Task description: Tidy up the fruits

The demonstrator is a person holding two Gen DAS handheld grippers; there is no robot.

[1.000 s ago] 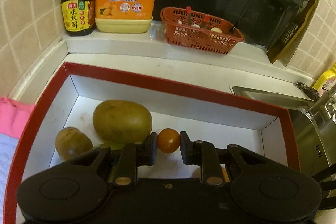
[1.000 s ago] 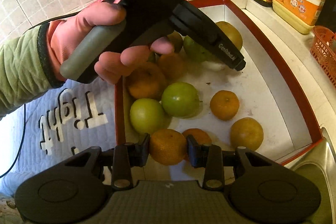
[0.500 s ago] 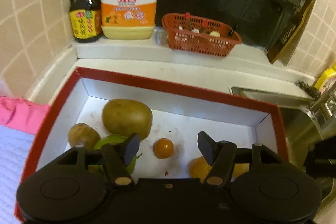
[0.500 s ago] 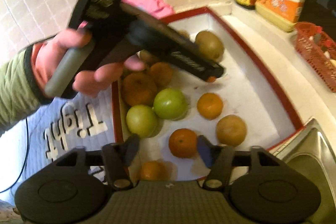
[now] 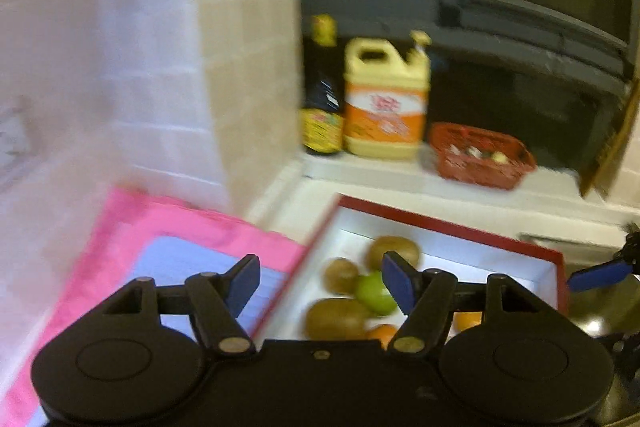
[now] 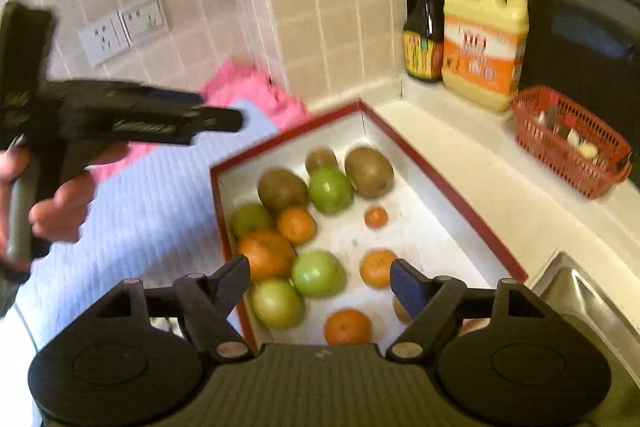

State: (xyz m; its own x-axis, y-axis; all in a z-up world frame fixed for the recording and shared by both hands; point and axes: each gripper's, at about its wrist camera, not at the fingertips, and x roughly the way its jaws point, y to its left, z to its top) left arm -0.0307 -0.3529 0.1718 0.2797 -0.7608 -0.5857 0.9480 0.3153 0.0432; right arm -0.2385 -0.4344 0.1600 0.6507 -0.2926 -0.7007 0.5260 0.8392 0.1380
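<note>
A red-rimmed white box (image 6: 440,183) holds several fruits: brown kiwis (image 6: 368,171), green apples (image 6: 330,189) and oranges (image 6: 266,253), with one small orange (image 6: 376,217) lying apart. My right gripper (image 6: 320,281) hovers above the box's near end, its jaws opening, nothing between them. A hand (image 6: 60,203) holds my left gripper (image 6: 160,123) off to the left of the box, over the cloth. In the blurred left wrist view, the left gripper (image 5: 320,283) has its jaws opening and empty, and the box (image 5: 440,223) lies lower right.
A pink cloth (image 5: 168,219) with a pale blue quilted mat (image 6: 152,211) lies left of the box. A dark sauce bottle (image 6: 424,23), a yellow detergent jug (image 6: 484,39) and a red basket (image 6: 568,143) stand on the back ledge. A steel sink (image 6: 588,303) is at the right.
Both grippers have opened and let go of the oranges they held, which now lie in the box. Both have risen, and the left one has swung left over the cloth.
</note>
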